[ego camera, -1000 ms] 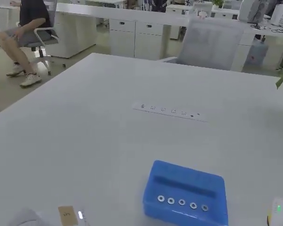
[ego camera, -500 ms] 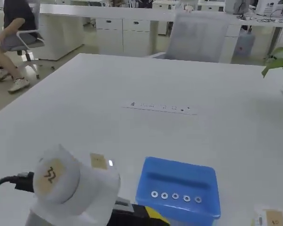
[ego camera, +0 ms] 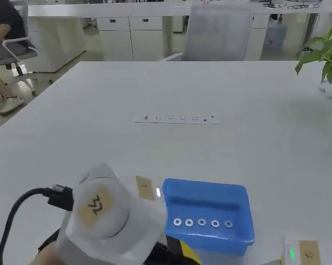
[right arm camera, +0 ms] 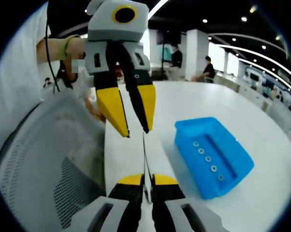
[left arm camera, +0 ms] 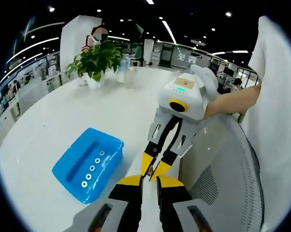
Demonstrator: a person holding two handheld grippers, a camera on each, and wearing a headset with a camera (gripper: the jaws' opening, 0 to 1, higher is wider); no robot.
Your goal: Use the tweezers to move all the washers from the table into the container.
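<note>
- Left claw: jaws standing apart.
- Right claw: clamping thin tweezers.
- Blue container: sitting on white surface, holding five washers in a row.

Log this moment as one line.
left gripper open | right gripper shut on tweezers | five washers in a row inside blue container

Left gripper jaws parted; right gripper jaws closed.
</note>
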